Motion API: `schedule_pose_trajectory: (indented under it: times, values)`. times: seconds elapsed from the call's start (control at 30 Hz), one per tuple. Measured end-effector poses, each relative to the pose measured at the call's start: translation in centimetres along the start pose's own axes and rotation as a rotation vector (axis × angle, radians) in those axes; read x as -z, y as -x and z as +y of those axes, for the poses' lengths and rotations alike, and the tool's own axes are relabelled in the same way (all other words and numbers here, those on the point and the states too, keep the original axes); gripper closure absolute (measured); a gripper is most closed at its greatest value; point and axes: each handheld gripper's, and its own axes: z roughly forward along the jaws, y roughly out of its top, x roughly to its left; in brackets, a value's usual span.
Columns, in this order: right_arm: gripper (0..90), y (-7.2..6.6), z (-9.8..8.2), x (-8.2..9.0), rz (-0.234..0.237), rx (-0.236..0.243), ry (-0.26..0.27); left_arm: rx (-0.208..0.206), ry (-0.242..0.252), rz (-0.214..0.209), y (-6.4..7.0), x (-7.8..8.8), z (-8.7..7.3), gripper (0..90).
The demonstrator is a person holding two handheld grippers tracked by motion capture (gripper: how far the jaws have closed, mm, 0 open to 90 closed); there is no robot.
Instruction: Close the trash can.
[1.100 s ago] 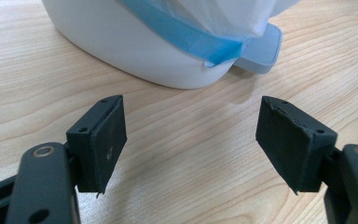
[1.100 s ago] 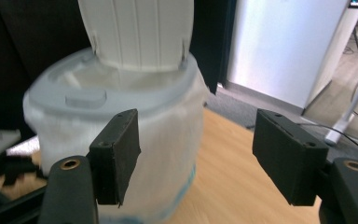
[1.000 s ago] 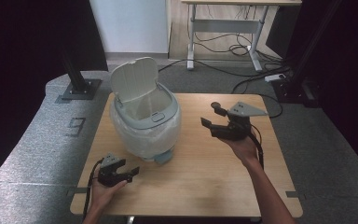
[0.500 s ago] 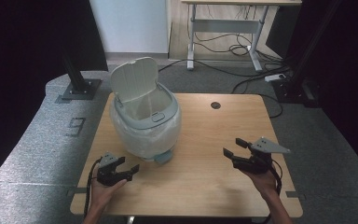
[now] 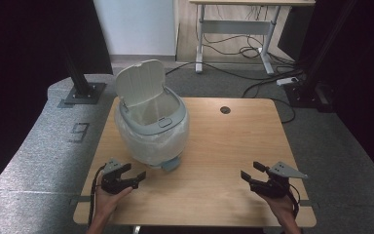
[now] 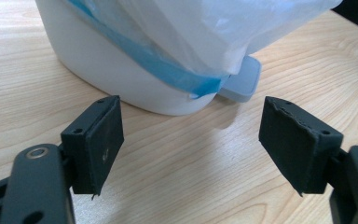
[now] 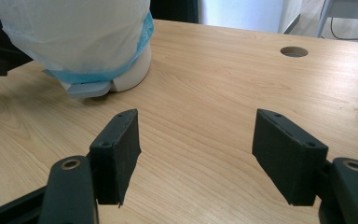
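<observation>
bin [image 5: 151, 127]: white, lid up, clear liner over rim, stands on table [image 5: 233, 146] toward its left half, nearer far edge | left gripper [image 5: 135, 176]: near front-left corner, jaws apart, empty, just before bin's base | right gripper [image 5: 250, 171]: near front-right corner, jaws apart, empty, well apart from bin
</observation>
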Motion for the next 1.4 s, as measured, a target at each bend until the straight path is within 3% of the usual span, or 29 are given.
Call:
schedule_pose_trajectory:
  times: [0.4, 0.73, 1.4]
  values:
    - [31.6, 0.2, -0.5, 0.2, -0.015, 0.001, -0.015, -0.007, 0.066, -0.023, 0.6, 1.8, 1.5, 21.2]
    - [31.6, 0.8, -1.3, 0.4, -0.027, -0.014, -0.029, -0.017, 0.136, -0.041, 0.8, 4.1, 4.0, 20.8]
    - [31.7, 1.2, -2.4, 0.5, -0.035, -0.041, -0.047, -0.053, 0.186, -0.044, 1.3, 6.2, 9.1, 18.6]
